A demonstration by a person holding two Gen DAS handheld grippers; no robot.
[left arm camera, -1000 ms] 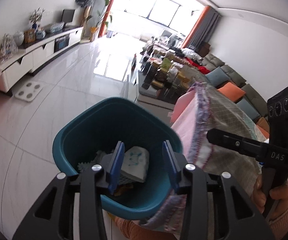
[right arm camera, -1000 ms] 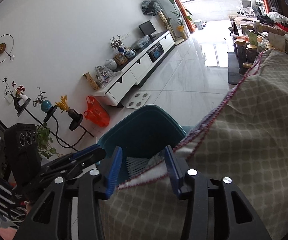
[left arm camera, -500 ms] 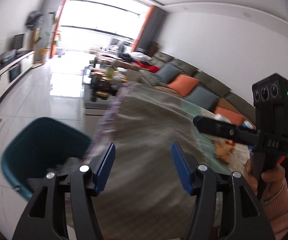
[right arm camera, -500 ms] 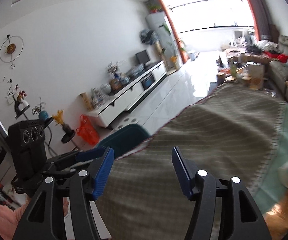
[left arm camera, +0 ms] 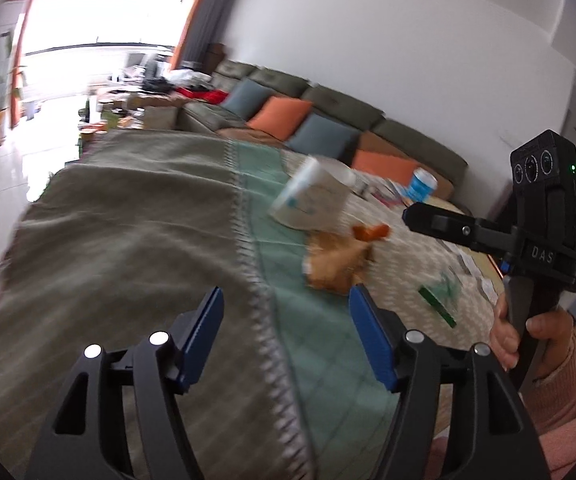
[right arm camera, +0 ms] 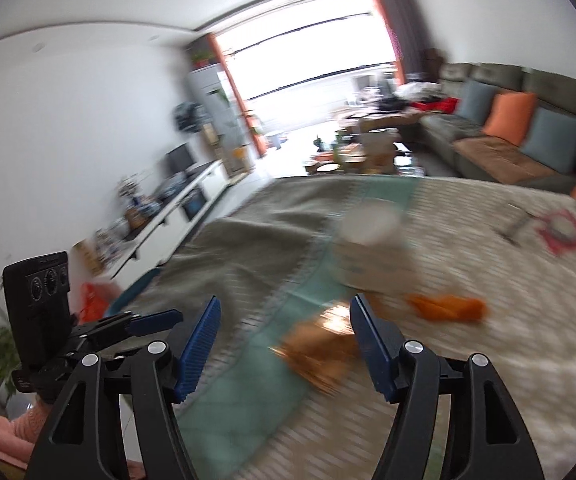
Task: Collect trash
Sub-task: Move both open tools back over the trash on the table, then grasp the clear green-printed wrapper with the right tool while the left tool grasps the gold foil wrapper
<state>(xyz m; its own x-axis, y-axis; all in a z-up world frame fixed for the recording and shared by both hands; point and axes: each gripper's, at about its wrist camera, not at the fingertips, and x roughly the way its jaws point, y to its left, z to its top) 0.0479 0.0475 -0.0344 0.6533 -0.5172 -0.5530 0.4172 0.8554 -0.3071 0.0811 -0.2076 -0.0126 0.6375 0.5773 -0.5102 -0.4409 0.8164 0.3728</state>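
Trash lies on the cloth-covered table (left arm camera: 135,240): a crumpled brown wrapper (left arm camera: 338,266), an orange scrap (left arm camera: 372,232), a tipped paper cup (left arm camera: 312,200) and a green wrapper (left arm camera: 440,302). My left gripper (left arm camera: 286,298) hovers over the cloth short of the brown wrapper, its jaws opening with nothing between them. My right gripper (right arm camera: 285,304) hangs just before the brown wrapper (right arm camera: 320,356), its jaws also opening and empty. The orange scrap (right arm camera: 448,306) and the cup (right arm camera: 372,240) lie beyond it, blurred. A sliver of the teal bin (right arm camera: 135,288) shows past the table's left edge.
A blue-and-white can (left arm camera: 423,184) and papers lie at the table's far right. A sofa with orange and grey cushions (left arm camera: 279,114) runs behind. A white TV cabinet (right arm camera: 175,216) and an orange bag (right arm camera: 91,300) stand along the left wall.
Both views swung away from the teal bin to the table top with the trash. Both pairs of jaws have widened, and the bin has slid out to the left edge.
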